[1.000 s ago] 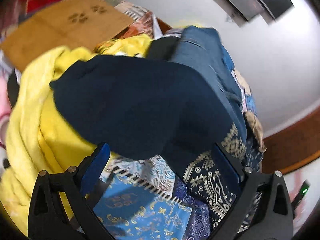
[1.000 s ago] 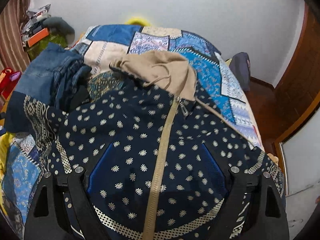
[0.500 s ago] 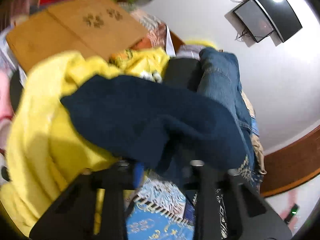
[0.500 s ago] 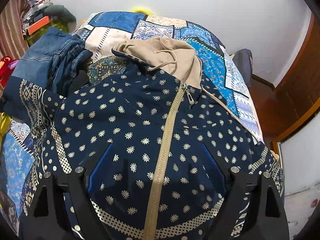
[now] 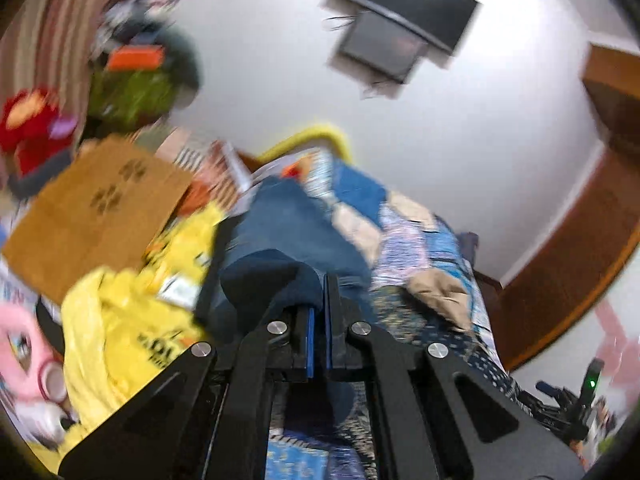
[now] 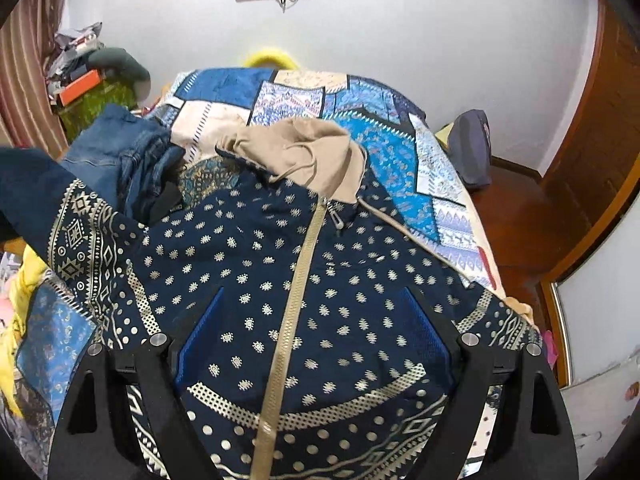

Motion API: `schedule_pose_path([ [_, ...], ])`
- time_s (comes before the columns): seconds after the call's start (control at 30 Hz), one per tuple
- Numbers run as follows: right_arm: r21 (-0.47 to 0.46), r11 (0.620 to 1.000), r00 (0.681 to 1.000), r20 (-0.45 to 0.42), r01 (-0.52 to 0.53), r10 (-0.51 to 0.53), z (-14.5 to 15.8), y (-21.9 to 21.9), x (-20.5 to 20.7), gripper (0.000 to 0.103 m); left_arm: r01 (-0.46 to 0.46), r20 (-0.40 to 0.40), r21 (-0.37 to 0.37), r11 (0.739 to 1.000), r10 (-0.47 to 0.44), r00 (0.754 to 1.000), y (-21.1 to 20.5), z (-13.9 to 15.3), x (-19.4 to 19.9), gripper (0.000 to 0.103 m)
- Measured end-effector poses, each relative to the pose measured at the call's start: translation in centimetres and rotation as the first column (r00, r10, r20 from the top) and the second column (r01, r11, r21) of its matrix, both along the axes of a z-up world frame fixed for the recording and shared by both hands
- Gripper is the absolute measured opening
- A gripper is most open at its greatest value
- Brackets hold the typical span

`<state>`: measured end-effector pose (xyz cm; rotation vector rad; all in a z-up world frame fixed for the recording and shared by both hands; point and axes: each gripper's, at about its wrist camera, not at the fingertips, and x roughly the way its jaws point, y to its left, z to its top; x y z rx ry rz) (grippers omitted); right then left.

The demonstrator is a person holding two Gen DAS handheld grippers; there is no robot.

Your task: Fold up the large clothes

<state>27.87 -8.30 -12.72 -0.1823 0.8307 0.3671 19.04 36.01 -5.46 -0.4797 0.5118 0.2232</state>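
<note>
Hoodie (image 6: 320, 280) on bed, left jaws clamping its navy sleeve (image 5: 260, 276), right jaws wide, empty

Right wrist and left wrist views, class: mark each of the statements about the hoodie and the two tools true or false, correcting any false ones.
1. The left tool is shut on the navy sleeve. True.
2. The right tool is clamped on the zipper. False: it is open, above the hoodie.
3. The hood is beige. True.
4. The jeans lie on the floor. False: they are on the bed.
</note>
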Motion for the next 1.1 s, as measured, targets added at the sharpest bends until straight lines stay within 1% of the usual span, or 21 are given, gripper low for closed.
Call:
schedule_pose_path([
  [0.13,0.013,1.000,0.999,0.032,-0.010,0.009,1.1,-1.6,-0.6,0.083,0.114,0.048,0.048,0.992,-0.116,0.992,-5.8,4.1,2.2,0.002],
  [0.23,0.028,1.000,0.999,0.050,-0.007,0.005,1.7,-2.8,-0.9,0.083,0.192,0.052,0.075,0.978,-0.197,0.979,-10.4,5.6,4.4,0.002],
  [0.33,0.052,0.999,0.998,0.063,0.004,-0.007,2.2,-4.5,-1.0,0.083,0.262,0.020,0.130,0.956,-0.267,0.963,-15.1,5.9,6.9,0.002],
  [0.4,0.067,0.998,0.998,0.067,0.011,-0.015,2.5,-5.6,-1.1,0.083,0.303,-0.011,0.153,0.941,-0.305,0.952,-17.9,5.3,8.4,0.002],
  [0.5,0.084,0.996,0.997,0.075,0.028,-0.034,2.7,-7.1,-1.2,0.083,0.374,-0.054,0.126,0.919,-0.371,0.927,-21.5,3.8,10.8,0.002],
  [0.6,0.092,0.994,0.995,0.078,0.054,-0.062,2.5,-8.4,-1.0,0.083,0.426,-0.109,0.107,0.898,-0.415,0.903,-25.1,1.6,13.0,0.002],
  [0.7,0.092,0.993,0.994,0.077,0.074,-0.081,2.1,-9.4,-1.0,0.083,0.473,-0.179,0.099,0.875,-0.452,0.874,-28.6,-1.4,15.0,0.002],
  [0.8,0.081,0.993,0.994,0.064,0.081,-0.086,1.6,-10.2,-0.9,0.083,0.521,-0.265,0.097,0.848,-0.483,0.835,-31.6,-4.9,16.5,0.002],
  [0.87,0.073,0.994,0.994,0.058,0.083,-0.088,1.2,-10.5,-0.9,0.084,0.558,-0.346,0.101,0.824,-0.497,0.796,-33.6,-8.1,17.4,0.002],
  [0.93,0.059,0.995,0.995,0.055,0.084,-0.087,0.8,-10.8,-1.0,0.084,0.593,-0.407,0.086,0.801,-0.515,0.755,-35.2,-10.8,17.8,0.002],
  [1.0,0.046,0.994,0.993,0.056,0.097,-0.099,0.3,-11.0,-1.1,0.084,0.630,-0.457,0.043,0.775,-0.546,0.703,-36.7,-13.5,17.6,0.002],
  [1.03,0.036,0.993,0.992,0.060,0.109,-0.111,0.1,-11.2,-1.1,0.084,0.648,-0.476,0.022,0.762,-0.561,0.677,-37.3,-14.6,17.3,0.002],
  [1.1,0.020,0.993,0.991,0.058,0.116,-0.117,-0.3,-11.2,-1.1,0.084,0.674,-0.510,0.003,0.739,-0.578,0.637,-38.1,-16.2,16.7,0.005],
])
